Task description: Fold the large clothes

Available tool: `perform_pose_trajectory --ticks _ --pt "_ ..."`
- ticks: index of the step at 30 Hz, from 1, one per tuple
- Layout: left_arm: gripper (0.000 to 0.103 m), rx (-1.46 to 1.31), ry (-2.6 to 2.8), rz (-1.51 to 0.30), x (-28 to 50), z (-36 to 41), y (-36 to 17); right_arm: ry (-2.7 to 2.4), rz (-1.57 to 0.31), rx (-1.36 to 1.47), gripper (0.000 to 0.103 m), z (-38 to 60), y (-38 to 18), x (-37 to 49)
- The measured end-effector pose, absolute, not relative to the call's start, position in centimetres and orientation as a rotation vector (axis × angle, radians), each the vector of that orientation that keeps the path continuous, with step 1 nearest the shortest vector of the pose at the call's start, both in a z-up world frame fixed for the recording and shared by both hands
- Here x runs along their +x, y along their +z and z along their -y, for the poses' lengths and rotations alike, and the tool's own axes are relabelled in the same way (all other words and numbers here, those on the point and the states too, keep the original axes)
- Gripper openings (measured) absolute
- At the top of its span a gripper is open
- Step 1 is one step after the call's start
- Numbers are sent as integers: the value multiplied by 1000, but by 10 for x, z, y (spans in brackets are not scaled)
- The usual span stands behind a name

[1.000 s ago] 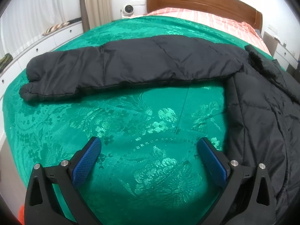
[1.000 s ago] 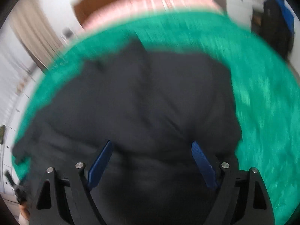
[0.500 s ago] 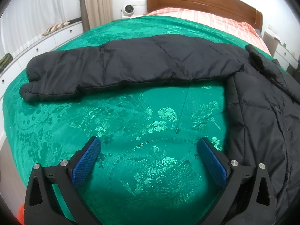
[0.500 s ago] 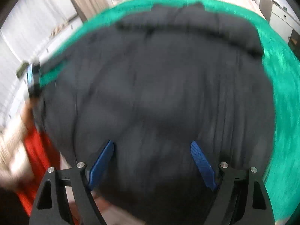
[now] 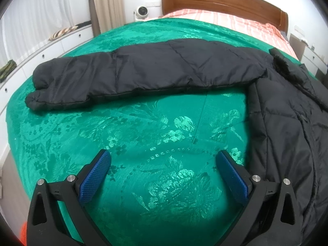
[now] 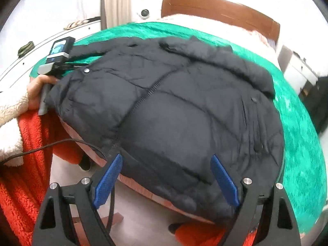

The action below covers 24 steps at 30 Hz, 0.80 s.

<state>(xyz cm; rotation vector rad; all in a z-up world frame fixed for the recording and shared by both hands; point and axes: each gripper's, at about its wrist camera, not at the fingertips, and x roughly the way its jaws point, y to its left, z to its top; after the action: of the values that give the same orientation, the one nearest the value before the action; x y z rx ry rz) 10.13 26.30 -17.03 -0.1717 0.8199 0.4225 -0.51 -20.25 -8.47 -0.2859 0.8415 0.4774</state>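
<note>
Green brocade bedspread (image 5: 143,127) covers the bed. Left wrist view: left claw (image 5: 163,174) hovers over bare spread, jaws wide, empty; the black jacket (image 5: 287,123) lies right, its sleeve (image 5: 133,75) stretched leftward. Right wrist view: right claw (image 6: 166,182) hovers wide, empty, above the jacket hem (image 6: 184,190); the left hand (image 6: 38,90) grips its tool at the jacket's left edge.

In the left wrist view, the black puffer jacket (image 5: 287,127) is running off the frame at 3 o'clock, its body mostly cut away. In the right wrist view, the jacket's (image 6: 184,106) hem is hanging over the bed's (image 6: 301,139) edge, hiding it, and the headboard (image 6: 221,10) at 12 o'clock is blurring and washing out.
</note>
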Motion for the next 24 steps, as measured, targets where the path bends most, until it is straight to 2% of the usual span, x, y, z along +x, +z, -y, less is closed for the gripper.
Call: perform_pose_trajectory --ticks 24 --pt "103 -179 420 -824 101 -264 -171 522 -818 -245 87 203 -86 -11"
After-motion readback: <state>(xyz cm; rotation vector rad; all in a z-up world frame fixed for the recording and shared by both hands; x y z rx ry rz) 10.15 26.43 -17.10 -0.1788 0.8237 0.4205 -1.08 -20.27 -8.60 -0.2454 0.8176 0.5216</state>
